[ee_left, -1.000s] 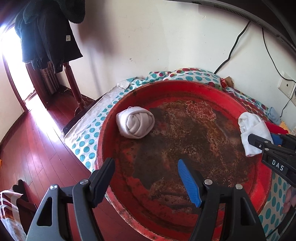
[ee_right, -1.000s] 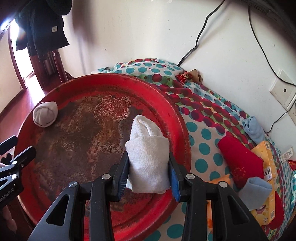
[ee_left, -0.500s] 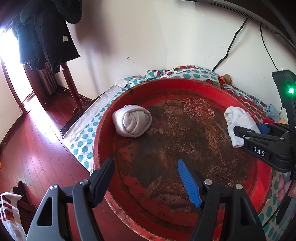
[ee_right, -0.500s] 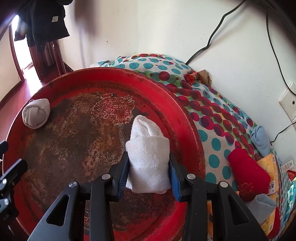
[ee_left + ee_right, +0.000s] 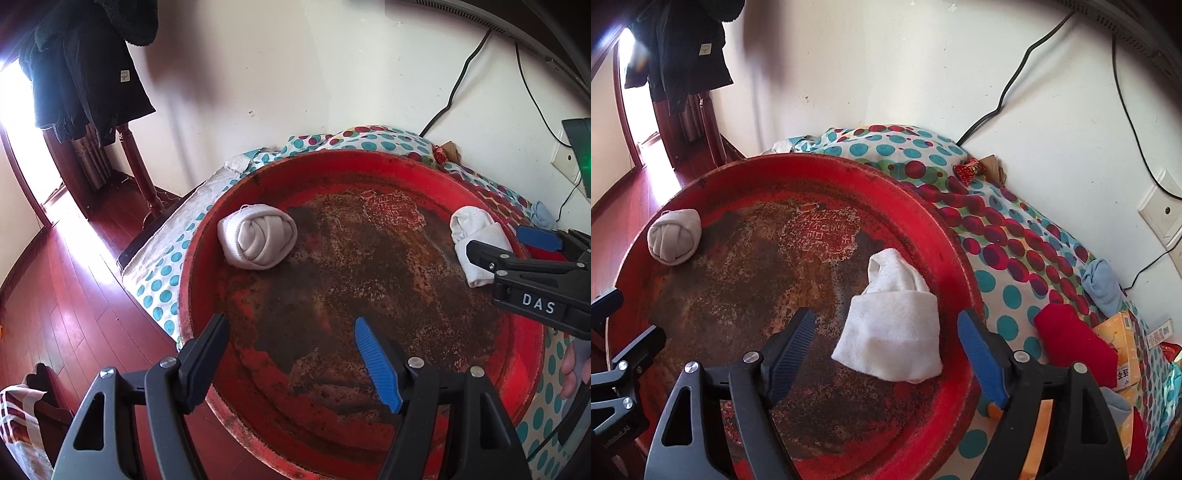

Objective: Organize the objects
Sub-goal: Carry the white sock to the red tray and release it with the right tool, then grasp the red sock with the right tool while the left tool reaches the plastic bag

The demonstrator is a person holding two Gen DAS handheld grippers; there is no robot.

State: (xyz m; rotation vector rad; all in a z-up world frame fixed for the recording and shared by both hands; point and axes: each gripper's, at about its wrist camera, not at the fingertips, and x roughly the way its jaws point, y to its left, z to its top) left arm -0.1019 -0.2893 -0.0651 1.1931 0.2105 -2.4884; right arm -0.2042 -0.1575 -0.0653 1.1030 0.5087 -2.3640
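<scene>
Red enamel, worn to rusty brown across its middle: that is the one tray (image 5: 953,236) I am working over, and it holds two rolled socks. I count a white sock (image 5: 894,325) at about four o'clock on the tray and a beige sock (image 5: 674,236) at about ten o'clock near the rim. Off the tray, on the dotted cloth (image 5: 1004,229), I see one red roll (image 5: 1075,347) and one pale blue roll (image 5: 1102,288).

My right gripper (image 5: 886,350) is opening; the white sock lies between its pads, and neither pad touches it. The sock's long axis runs from five o'clock up toward eleven, narrow end pointing away from me. My left gripper (image 5: 291,358) stands wide and empty above the tray's six o'clock edge.

Beneath the tray, the cloth covers a bed against a white wall (image 5: 923,74) with black cables (image 5: 1015,81). At ten o'clock I see red wood floor (image 5: 55,295) and dark coats (image 5: 85,66) hanging.
</scene>
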